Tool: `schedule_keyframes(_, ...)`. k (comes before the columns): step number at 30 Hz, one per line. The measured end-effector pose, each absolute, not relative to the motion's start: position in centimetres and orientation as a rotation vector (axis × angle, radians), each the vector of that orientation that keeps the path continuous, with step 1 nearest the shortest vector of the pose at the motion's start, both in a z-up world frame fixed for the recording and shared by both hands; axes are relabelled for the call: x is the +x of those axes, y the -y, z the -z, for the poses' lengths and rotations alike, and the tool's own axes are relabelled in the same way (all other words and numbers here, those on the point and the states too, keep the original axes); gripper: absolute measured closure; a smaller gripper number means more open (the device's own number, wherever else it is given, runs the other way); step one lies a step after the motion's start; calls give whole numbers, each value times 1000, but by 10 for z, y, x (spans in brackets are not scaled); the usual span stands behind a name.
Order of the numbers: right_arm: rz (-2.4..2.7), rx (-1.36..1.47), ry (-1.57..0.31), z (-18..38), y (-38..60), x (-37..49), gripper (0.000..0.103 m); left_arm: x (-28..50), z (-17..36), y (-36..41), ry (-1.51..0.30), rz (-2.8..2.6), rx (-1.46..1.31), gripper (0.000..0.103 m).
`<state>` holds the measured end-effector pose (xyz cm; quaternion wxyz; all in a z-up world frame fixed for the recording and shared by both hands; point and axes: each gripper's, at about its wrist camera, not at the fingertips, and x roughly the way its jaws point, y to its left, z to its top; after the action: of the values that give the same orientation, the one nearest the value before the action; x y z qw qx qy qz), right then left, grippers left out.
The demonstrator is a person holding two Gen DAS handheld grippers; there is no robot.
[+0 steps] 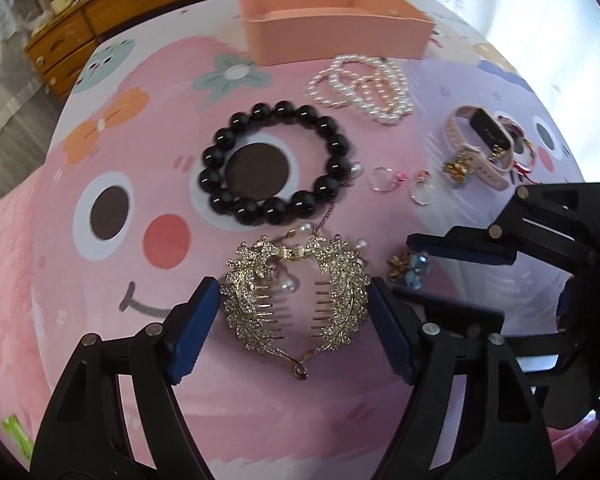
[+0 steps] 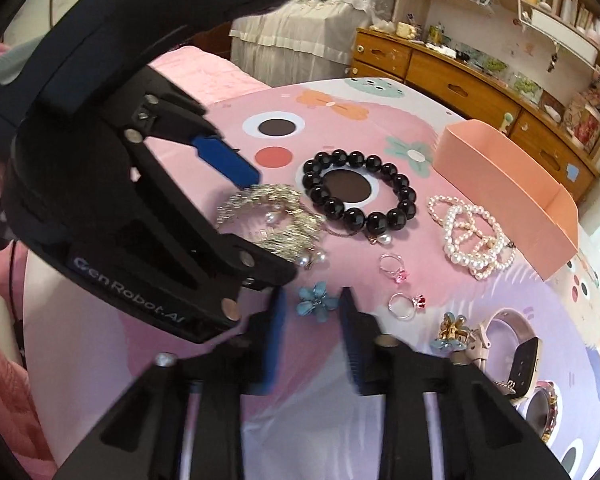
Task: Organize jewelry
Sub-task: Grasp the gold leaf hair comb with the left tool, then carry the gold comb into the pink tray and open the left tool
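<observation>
A gold rhinestone hair comb (image 1: 296, 300) (image 2: 272, 220) lies on the pink cartoon cloth. My left gripper (image 1: 296, 288) (image 2: 274, 224) is open around it, with a blue pad close to each side of the comb. Just right of it lies a small blue flower earring (image 2: 316, 300) (image 1: 410, 268). My right gripper (image 2: 313, 292) (image 1: 404, 266) stands over it with the jaws narrow and the flower between the fingertips; a thin gap shows on each side. An empty pink tray (image 1: 332, 20) (image 2: 508, 184) stands at the far edge.
A black bead bracelet (image 1: 268, 164), pearl bracelets (image 1: 364, 88), two rings (image 1: 384, 178) (image 1: 420, 192), a second flower earring (image 1: 458, 168) and a pink watch (image 1: 480, 148) lie spread between the comb and the tray. A wooden dresser (image 2: 460, 76) stands beyond the table.
</observation>
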<state>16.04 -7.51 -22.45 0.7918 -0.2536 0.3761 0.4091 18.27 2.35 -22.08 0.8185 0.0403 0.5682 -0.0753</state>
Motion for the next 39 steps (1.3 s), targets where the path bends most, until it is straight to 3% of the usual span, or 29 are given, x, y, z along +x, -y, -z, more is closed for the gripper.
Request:
schedule_keyframes(8, -886, -547, -831, 209, 80, 160, 83, 185, 177, -33, -1239, 92, 1, 30)
schedule_keyframes(26, -726, -310, -718, 63, 112, 212, 83, 230, -2, -17, -1095, 111, -52, 30)
schedule_keyframes(32, -649, -165, -708, 34, 124, 260, 83, 276, -24, -14, -1037, 137, -138, 30)
schedule_keyframes(39, -530, -61, -765, 40, 146, 322, 83, 333, -3, -10, -1020, 134, -204, 30)
